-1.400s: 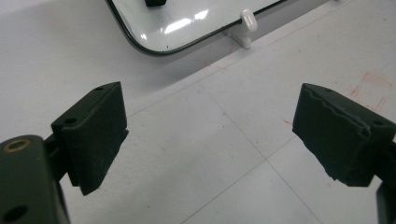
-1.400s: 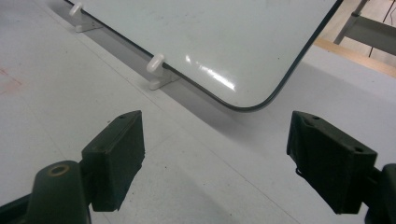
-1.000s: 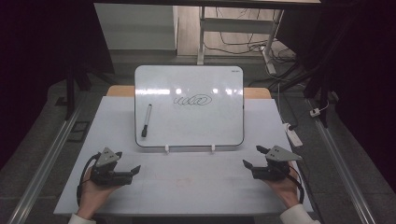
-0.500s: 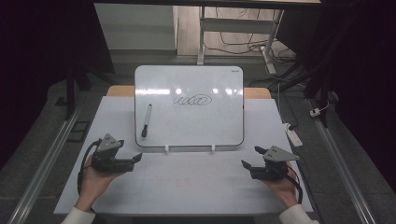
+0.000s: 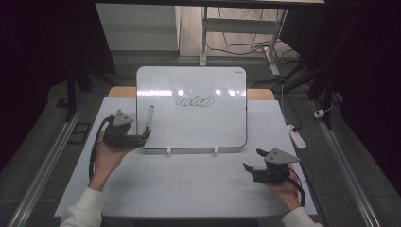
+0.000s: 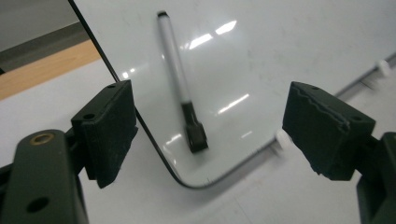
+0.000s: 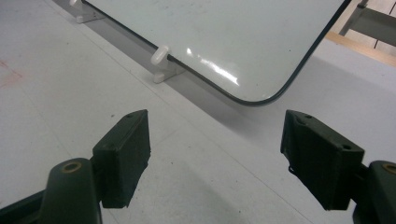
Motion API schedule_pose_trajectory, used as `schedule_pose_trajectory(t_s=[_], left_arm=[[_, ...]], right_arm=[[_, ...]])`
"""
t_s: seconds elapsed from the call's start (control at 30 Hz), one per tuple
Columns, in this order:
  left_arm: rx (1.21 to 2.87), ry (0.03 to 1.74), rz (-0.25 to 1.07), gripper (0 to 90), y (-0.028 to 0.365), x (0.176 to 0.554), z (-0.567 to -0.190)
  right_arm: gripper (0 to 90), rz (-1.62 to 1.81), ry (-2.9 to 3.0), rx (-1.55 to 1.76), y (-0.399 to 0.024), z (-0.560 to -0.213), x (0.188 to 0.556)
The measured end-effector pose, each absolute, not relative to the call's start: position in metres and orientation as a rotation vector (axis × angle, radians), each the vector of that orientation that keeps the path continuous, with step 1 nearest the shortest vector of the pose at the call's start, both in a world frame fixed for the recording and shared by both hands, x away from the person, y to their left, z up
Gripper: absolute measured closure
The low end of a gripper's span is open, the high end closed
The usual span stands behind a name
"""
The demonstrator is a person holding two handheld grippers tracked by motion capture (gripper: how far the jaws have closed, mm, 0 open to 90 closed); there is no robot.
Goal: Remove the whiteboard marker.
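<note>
The left gripper (image 5: 143,137) has advanced to the white-barrelled, black-capped marker (image 5: 149,118) lying on the glossy whiteboard (image 5: 208,127), jaws spread and just narrowing, nothing between them; pickup appears imminent.

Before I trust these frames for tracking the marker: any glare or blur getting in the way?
High view: sharp, light spots on the whiteboard above the scribble. Left gripper view: glare streaks flank the marker, still sharp; near jaws soft. Right gripper view: one glare patch near the board's corner.
</note>
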State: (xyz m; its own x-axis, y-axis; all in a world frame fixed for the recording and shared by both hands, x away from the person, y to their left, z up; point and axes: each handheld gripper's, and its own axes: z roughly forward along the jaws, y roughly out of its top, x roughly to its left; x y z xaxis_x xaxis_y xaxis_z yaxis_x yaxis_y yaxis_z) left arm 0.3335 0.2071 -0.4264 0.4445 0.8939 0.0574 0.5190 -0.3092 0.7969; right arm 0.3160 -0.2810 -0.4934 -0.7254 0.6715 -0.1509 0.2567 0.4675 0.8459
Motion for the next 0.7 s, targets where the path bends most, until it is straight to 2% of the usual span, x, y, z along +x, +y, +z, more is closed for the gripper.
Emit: schedule_pose_trajectory(t_s=[0.47, 0.7], left_arm=[[1.984, 1.238, 0.787, 30.0, 0.193, 0.380, -0.432], [1.993, 1.223, 0.823, 45.4, 0.184, 0.394, -0.443]], right_arm=[[23.7, 1.168, 2.271, 0.770, -0.280, -0.496, 0.317], [23.7, 1.152, 2.274, 0.763, -0.277, -0.497, 0.316]])
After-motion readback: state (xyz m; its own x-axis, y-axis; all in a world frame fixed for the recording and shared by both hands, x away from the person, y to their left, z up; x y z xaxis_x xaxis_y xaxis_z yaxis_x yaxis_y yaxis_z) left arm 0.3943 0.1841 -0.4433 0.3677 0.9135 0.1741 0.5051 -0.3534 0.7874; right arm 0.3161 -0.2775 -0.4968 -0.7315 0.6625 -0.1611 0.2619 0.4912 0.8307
